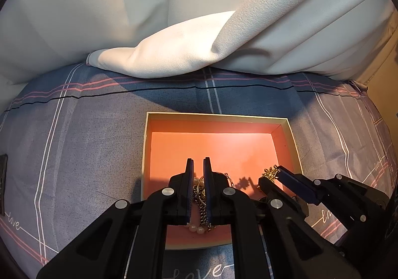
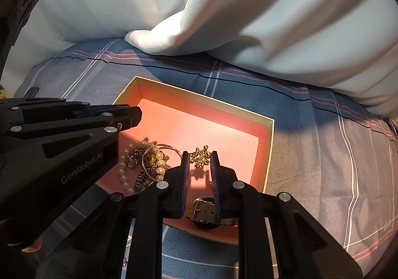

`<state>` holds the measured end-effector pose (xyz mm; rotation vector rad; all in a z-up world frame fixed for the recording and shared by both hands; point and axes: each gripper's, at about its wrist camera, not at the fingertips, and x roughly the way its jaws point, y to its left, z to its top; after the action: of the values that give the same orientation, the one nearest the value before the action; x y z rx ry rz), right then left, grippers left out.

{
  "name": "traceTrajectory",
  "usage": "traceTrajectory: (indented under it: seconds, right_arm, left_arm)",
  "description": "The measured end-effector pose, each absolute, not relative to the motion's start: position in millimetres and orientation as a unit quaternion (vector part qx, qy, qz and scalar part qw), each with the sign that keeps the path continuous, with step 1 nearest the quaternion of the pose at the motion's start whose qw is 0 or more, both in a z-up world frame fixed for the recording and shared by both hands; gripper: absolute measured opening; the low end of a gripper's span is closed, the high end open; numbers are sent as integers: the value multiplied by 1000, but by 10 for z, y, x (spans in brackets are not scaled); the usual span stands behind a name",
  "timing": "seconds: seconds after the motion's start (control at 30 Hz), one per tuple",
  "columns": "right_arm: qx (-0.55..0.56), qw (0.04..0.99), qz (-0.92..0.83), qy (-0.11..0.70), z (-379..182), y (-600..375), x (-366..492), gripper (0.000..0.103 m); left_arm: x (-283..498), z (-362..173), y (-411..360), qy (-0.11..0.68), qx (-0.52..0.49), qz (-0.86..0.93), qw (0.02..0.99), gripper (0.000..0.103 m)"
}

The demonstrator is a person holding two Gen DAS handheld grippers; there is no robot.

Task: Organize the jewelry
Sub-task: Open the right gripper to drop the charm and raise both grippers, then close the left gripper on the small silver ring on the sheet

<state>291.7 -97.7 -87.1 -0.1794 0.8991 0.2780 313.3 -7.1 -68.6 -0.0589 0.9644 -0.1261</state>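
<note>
Between the right gripper's (image 2: 200, 158) tips, clamped crosswise above the orange box (image 2: 270, 140), hangs a gold brooch (image 2: 199, 157). The left gripper (image 1: 198, 167), jaws narrowly apart and holding nothing, hovers over the tangled pearls and chains (image 2: 143, 167) just leftward; the watch (image 2: 205, 211) lies underneath the right one.

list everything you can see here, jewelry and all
box: 1, cream rim, coral inside, open on the bedsheet
pearl strand: 1, white, in the tangle at the box's near left
chains: several, tangled, silver and gold, same pile
gold brooch: 1, held at right gripper's tips
watch: 1, pale strap, box's near edge
bedsheet: 1, blue-grey plaid
curtain: white, behind
left gripper: black, nearly closed, over the pile
right gripper: black, holding brooch
</note>
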Motion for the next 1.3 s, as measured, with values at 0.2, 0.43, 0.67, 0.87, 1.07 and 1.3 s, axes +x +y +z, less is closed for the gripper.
traceTrajectory:
  seconds: [0.2, 0.43, 0.67, 0.87, 1.07, 1.3]
  right_arm:
    - [-120, 903, 103, 400, -786, -989, 2786, 85]
    - [-107, 912, 97, 385, -721, -1125, 2508, 88]
    - [-101, 900, 110, 409, -989, -1185, 2059, 88]
    - [-95, 887, 122, 435, -1286, -1227, 1637, 88]
    - [-79, 881, 123, 450, -1441, -1262, 1364, 88]
    - [-78, 882, 118, 450, -1429, -1269, 1255, 88]
  left_arm:
    - [3070, -552, 25, 442, -40, -26, 896, 77]
    - [2730, -416, 59, 421, -43, -55, 904, 80]
    - [2298, -702, -4, 441, -35, -81, 893, 80]
    - [1968, -1040, -2, 465, -21, -88, 881, 80]
    - [1740, -1266, -44, 477, -3, -97, 873, 80]
    - [1648, -1368, -286, 469, 50, -129, 872, 74]
